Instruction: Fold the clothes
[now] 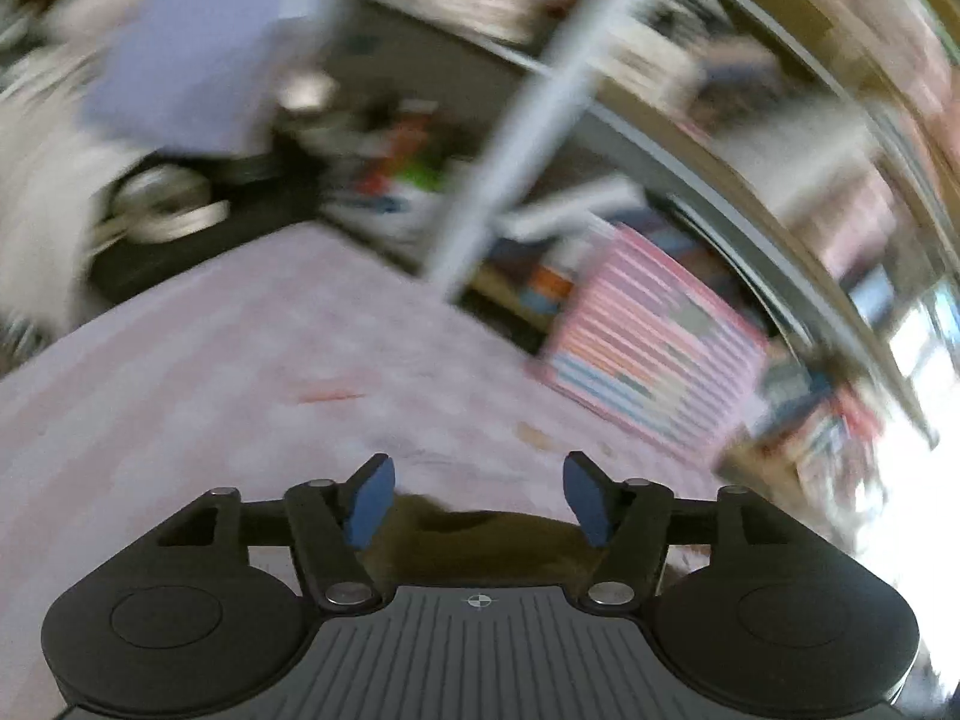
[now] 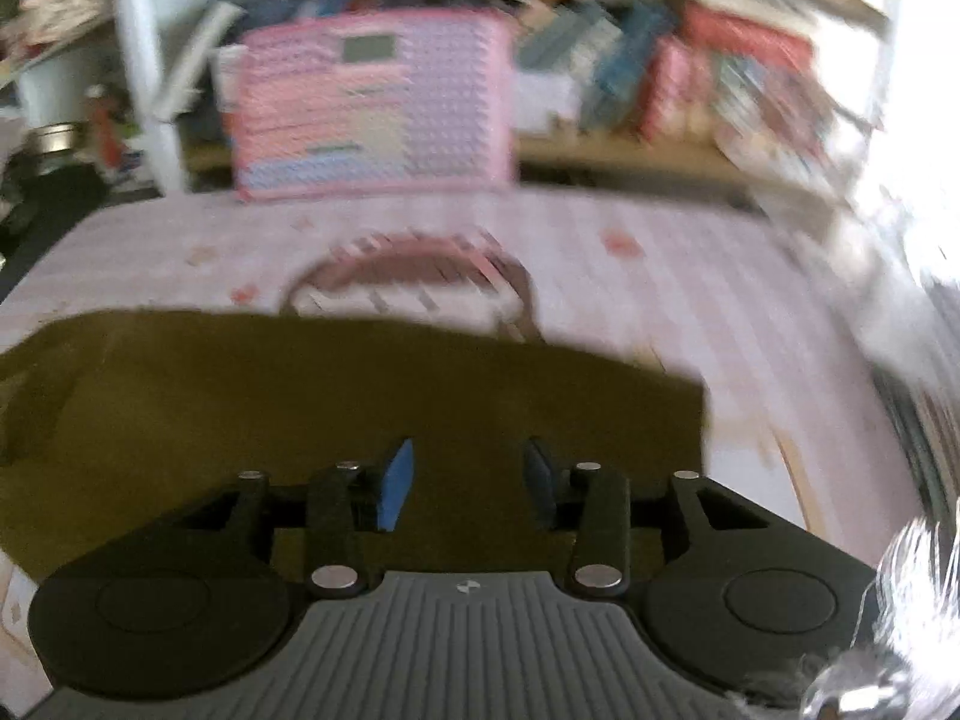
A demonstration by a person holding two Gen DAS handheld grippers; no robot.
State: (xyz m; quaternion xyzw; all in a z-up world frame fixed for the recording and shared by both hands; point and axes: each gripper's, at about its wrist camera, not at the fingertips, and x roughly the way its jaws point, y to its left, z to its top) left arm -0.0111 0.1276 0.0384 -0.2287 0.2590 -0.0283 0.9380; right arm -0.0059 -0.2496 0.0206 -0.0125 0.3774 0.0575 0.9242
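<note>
An olive-brown garment point(image 2: 336, 396) lies flat on the pink checked tablecloth point(image 2: 690, 276), filling the lower left of the right wrist view. My right gripper point(image 2: 468, 483) hovers over it, open, with nothing between its blue pads. In the left wrist view only a small edge of the same olive garment point(image 1: 480, 534) shows, right under my left gripper point(image 1: 477, 498). That gripper is open too and holds nothing. Both views are smeared by motion.
A pink striped box point(image 2: 372, 102) stands at the table's far edge, seen also as the pink box point(image 1: 654, 348). Behind it are shelves of books point(image 2: 720, 78) and a white pole point(image 1: 522, 120). Crinkled clear plastic point(image 2: 912, 600) sits at the right. A print point(image 2: 414, 276) marks the cloth.
</note>
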